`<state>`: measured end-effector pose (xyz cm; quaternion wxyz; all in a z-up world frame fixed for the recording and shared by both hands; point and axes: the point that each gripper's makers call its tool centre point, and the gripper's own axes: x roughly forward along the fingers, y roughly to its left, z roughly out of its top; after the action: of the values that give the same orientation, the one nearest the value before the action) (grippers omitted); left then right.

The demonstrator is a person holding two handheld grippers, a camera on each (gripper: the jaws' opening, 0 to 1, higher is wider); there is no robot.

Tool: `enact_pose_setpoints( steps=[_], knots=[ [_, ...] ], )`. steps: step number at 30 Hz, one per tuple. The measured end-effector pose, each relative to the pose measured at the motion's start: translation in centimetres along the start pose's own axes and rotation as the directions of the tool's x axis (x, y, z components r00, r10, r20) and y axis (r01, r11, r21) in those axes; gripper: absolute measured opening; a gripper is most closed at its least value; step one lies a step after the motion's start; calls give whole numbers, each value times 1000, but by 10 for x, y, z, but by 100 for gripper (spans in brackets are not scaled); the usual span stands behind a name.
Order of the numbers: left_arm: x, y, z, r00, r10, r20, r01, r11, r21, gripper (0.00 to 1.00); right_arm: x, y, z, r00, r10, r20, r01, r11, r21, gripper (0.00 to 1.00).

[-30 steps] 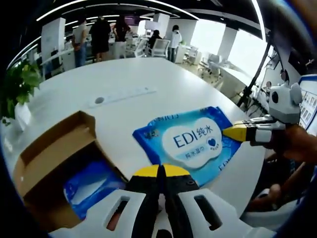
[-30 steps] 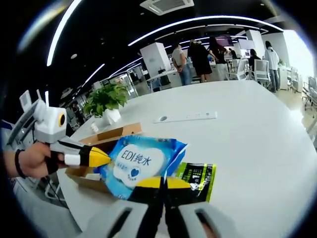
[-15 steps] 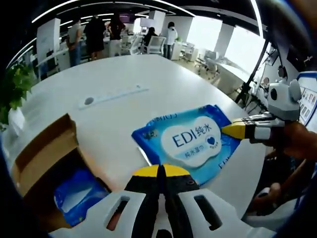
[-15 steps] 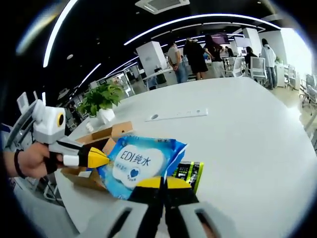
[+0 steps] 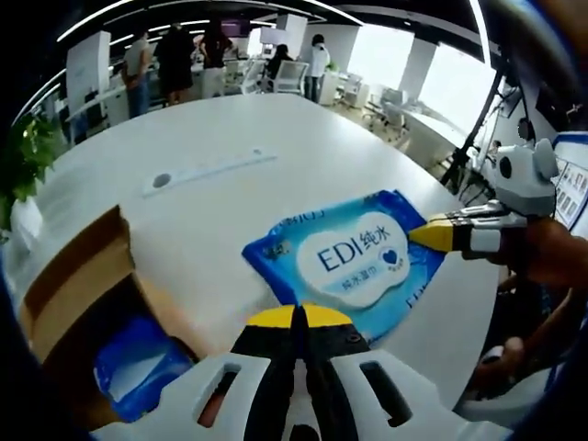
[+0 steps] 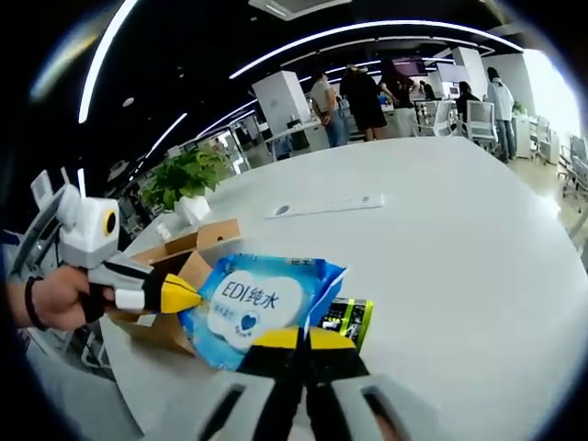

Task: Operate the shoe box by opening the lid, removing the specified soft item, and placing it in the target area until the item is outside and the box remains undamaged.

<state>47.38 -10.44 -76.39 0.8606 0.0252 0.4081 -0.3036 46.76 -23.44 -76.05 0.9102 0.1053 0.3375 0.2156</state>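
Left claw (image 5: 296,317) closed above white table (image 5: 276,129); office behind.

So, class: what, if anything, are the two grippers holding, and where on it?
Both hold the blue wet wipes pack: the left gripper and the right gripper are each shut on an opposite edge.

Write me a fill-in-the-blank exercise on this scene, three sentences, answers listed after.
1. The wipes pack held between the two grippers is mostly ____ in colour.
2. The open cardboard box has another blue pack lying ____ it.
3. Both grippers, the left gripper and the right gripper, have ____ tips.

Missing words: blue; inside; yellow
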Motion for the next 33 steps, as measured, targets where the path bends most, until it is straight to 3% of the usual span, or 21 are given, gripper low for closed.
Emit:
enact_pose_setpoints(
  steps=[33],
  knots=[
    [32,4,-15,998,16,-68,-14,1000,22,0,26,-24,-19,998,12,-59,-12,1000,11,0]
  ],
)
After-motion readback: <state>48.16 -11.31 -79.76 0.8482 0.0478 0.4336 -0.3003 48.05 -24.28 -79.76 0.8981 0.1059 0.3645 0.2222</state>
